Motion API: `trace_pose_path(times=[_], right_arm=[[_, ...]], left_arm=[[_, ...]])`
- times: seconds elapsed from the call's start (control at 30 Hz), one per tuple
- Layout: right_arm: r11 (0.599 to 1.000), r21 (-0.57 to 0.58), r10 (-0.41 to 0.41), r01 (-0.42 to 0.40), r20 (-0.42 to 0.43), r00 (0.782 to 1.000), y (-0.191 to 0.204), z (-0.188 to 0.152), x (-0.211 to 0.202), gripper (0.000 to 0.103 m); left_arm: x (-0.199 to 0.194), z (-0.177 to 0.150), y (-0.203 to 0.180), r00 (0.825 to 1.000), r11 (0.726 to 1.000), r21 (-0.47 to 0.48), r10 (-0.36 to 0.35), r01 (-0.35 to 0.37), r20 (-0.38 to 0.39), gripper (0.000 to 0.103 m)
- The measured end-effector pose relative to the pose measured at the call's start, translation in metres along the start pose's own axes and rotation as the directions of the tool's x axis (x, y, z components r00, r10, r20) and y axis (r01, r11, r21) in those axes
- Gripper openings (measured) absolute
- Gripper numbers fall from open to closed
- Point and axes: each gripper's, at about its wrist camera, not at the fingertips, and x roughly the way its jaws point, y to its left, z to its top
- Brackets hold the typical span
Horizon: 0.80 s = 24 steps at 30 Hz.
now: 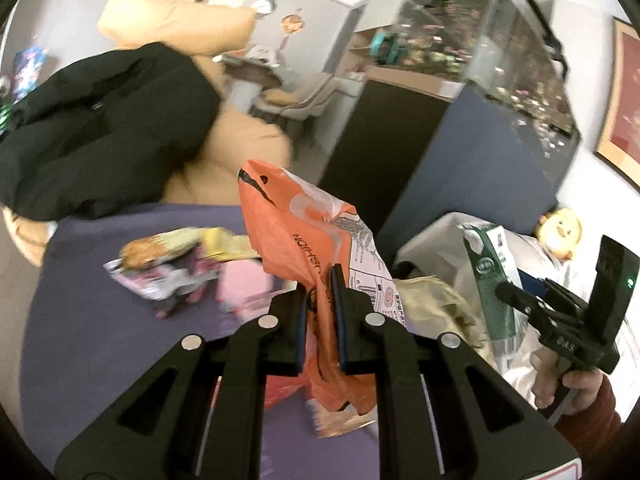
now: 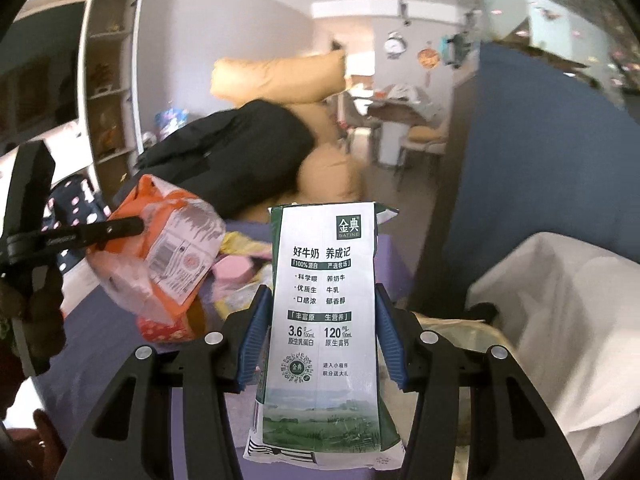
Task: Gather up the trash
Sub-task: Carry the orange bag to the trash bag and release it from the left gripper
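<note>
My left claw [image 1: 320, 308] has the snack wrapper [image 1: 316, 240] between its fingers, lifted above the table [image 1: 92, 340]. Off to its right, my right claw [image 2: 322, 320] holds the milk carton [image 2: 324, 320] upright, over the near edge of the bin [image 2: 568, 304], which stands right of the table. Beyond the wrapper, a heap of packets [image 1: 184, 268] lies on the table. At the table's far left a jacket [image 1: 100, 120] is draped over cushions [image 1: 176, 16]. A cabinet [image 1: 480, 152] stands behind the bin, with a glass tank [image 1: 492, 40] on top.
</note>
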Motion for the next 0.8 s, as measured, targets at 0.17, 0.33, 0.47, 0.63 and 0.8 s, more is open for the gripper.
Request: trace_pose_path(times=[0.17, 0.33, 0.47, 0.63, 0.8], right_arm=[[0.993, 0.043, -0.111, 0.11, 0.034, 0.993, -0.048, -0.006, -0.021, 0.048], [0.963, 0.103, -0.256, 0.249, 0.055, 0.965, -0.108, -0.022, -0.049, 0.048], [0.933, 0.178, -0.325, 0.313, 0.039, 0.945, -0.152, -0.035, -0.061, 0.048], [0.892, 0.286, -0.368, 0.349, 0.013, 0.93, -0.198, -0.053, -0.069, 0.048], [0.883, 0.298, -0.384, 0.364, 0.008, 0.923, -0.207, -0.067, -0.068, 0.048]], left_arm=[[0.034, 0.007, -0.056, 0.991, 0.991, 0.042, -0.128, 0.13, -0.047, 0.01], [0.092, 0.006, -0.118, 0.964, 0.969, 0.066, -0.229, 0.24, -0.137, 0.01], [0.14, 0.005, -0.17, 0.952, 0.951, 0.13, -0.26, 0.281, -0.16, 0.01], [0.208, -0.009, -0.217, 0.937, 0.938, 0.176, -0.251, 0.298, -0.244, 0.01], [0.26, -0.046, -0.223, 0.906, 0.96, 0.205, -0.093, 0.192, -0.413, 0.01]])
